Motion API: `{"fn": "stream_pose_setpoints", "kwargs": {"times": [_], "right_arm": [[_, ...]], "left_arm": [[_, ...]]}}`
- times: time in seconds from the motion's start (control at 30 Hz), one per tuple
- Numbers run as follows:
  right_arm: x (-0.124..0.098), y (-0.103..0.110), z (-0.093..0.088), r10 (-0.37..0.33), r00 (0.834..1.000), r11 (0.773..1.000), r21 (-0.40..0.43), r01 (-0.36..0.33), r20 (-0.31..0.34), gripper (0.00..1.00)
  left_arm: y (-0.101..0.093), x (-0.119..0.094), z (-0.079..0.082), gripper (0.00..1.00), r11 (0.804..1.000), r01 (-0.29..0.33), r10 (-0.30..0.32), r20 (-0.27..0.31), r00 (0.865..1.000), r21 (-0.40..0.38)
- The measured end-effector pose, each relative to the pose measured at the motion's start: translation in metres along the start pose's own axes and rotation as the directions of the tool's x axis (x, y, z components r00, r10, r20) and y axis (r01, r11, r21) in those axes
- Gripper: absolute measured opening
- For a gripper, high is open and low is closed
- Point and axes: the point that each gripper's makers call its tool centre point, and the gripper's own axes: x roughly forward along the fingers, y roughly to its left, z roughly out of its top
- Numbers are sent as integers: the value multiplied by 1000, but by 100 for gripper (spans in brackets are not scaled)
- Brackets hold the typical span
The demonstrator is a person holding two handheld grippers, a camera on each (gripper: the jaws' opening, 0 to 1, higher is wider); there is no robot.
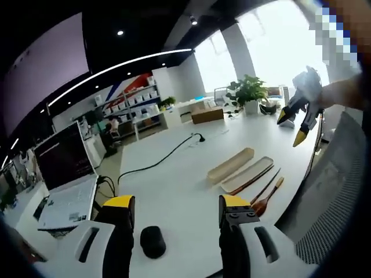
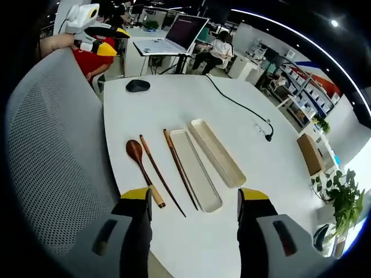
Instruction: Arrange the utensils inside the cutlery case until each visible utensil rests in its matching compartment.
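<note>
- The right gripper (image 2: 194, 205) hangs above the near edge of the white round-cornered table (image 2: 243, 139), its yellow-tipped jaws spread wide with nothing between them.
- The left gripper (image 1: 177, 211) is likewise wide open and empty, high above the table; a black computer mouse (image 1: 153, 241) lies below its jaws.
- Under the right gripper, side by side: a dark wooden spoon (image 2: 144, 172), two dark wooden chopsticks (image 2: 162, 175), one a little apart and one touching the shallow beige case tray (image 2: 200, 174), then the beige case lid (image 2: 219, 153). All utensils lie outside the case.
- A black cable (image 2: 240, 105) crosses the table; an open laptop (image 2: 174, 36) sits beyond it.
- A grey mesh chair back (image 2: 55, 156) presses against the table's edge; the tabletop around the case lies bare.
</note>
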Motion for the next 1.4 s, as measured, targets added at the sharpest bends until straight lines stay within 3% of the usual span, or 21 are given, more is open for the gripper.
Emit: {"fn": "stream_pose_setpoints", "kwargs": {"times": [0.07,0.2,0.33,0.67,0.9,1.13,1.23,1.4], "right_arm": [[5,2,1,13,1000,1000,-23,-13,0,57],[18,16,0,95,995,993,-65,-95,-7,46],[34,22,-7,133,990,987,-89,-136,-38,46],[71,31,-8,230,969,962,-131,-241,-93,40],[92,50,-12,334,928,921,-151,-358,-164,34],[110,59,-19,376,904,898,-162,-410,-206,32],[117,61,-25,386,890,885,-174,-432,-243,31],[125,65,-26,404,877,877,-163,-452,-258,30]], "left_arm": [[-1,0,-1,59,1000,-4,4,-5,1000,7],[-6,1,-3,58,999,14,-13,-21,1000,29],[-7,1,-5,55,999,16,-14,-37,999,47],[0,-2,1,53,997,-21,21,-4,1000,68],[0,-2,-3,51,996,-17,19,-24,1000,82],[1,-1,-4,49,997,-16,18,-24,1000,73],[6,-4,3,48,999,-34,33,15,999,41],[4,-3,-1,48,999,-28,28,-7,1000,35]]}}
